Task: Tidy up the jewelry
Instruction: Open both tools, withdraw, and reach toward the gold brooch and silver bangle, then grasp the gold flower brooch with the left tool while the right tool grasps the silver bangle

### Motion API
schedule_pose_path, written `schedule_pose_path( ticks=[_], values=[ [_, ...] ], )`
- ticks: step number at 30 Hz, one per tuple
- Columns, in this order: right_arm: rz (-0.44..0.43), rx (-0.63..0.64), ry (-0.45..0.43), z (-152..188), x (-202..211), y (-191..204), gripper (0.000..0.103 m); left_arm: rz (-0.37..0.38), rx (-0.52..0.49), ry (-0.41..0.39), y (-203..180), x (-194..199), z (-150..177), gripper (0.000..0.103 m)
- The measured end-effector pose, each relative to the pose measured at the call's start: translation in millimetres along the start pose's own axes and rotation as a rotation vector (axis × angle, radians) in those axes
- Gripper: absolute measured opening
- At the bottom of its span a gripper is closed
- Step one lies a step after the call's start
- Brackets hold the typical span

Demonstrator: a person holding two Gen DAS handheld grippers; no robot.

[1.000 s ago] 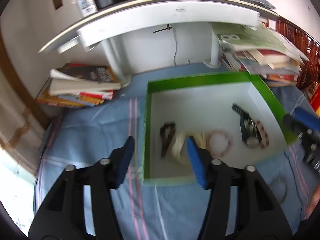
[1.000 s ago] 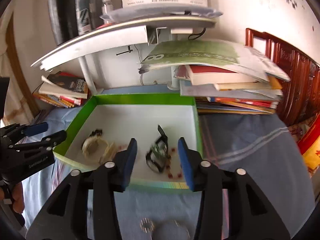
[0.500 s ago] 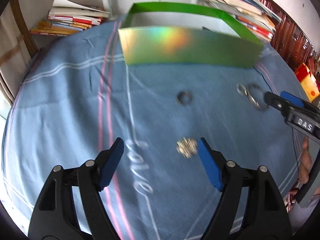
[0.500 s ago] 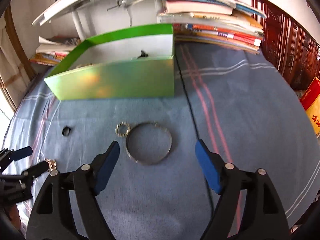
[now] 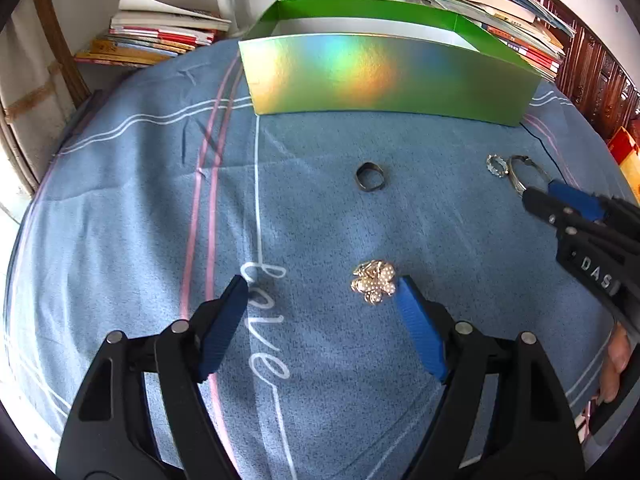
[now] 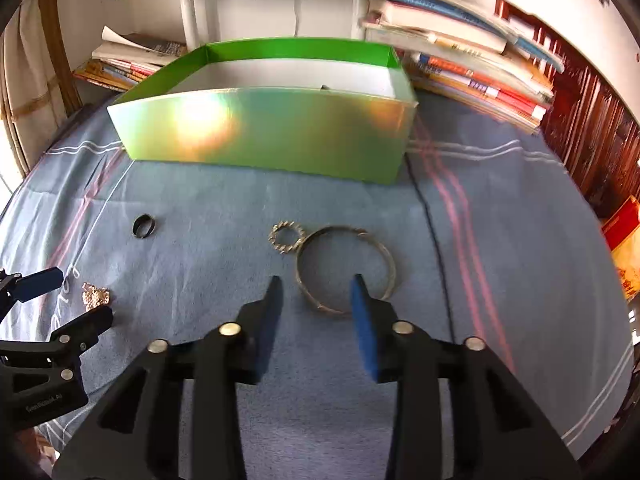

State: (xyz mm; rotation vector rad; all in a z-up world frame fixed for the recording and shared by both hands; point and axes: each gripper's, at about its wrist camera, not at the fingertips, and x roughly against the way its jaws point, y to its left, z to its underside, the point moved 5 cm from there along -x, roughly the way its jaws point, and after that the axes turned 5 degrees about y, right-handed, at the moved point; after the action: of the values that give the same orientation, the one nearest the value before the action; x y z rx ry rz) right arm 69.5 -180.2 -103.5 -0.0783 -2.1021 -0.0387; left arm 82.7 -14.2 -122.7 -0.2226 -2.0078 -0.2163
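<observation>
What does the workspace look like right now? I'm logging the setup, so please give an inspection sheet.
Surface: blue striped cloth.
Job's things: dark ring, flower brooch, toothed ring and bangle lie loose; green box behind them.
Clutter: book stacks both sides.
Grippers: left gripper open, brooch near one finger; right gripper jaws just closing around the bangle's near rim, not pressing.
Cables: thin dark cord across cloth.
Surroundings: white stand post, carved wood furniture.

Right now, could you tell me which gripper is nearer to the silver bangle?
Right. The right gripper stands over the silver bangle's near rim; the left gripper sits apart, around the gold brooch.
</observation>
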Motion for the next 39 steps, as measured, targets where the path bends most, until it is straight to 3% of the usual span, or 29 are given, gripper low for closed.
schedule_pose_path(
  ticks=[7, 13, 25, 39],
  values=[
    [0.021, 0.032, 0.009, -2, -4, 7, 0.034, -0.064, 0.004, -0.056, -8, 8, 5, 0.075],
    [0.051, 0.038, 0.013, -4, -6, 6, 0.035, -0.056, -0.001, -0.063, -7, 8, 5, 0.075],
    [-0.062, 0.080, 0.048, 7, 4, 42, 0.037, -0.035, 0.015, -0.065, -5, 7, 7, 0.078],
    [0.009, -0.009, 0.025, 1, -4, 16, 0.039, -0.053, 0.019, -0.079, -2, 6, 6, 0.082]
  ],
)
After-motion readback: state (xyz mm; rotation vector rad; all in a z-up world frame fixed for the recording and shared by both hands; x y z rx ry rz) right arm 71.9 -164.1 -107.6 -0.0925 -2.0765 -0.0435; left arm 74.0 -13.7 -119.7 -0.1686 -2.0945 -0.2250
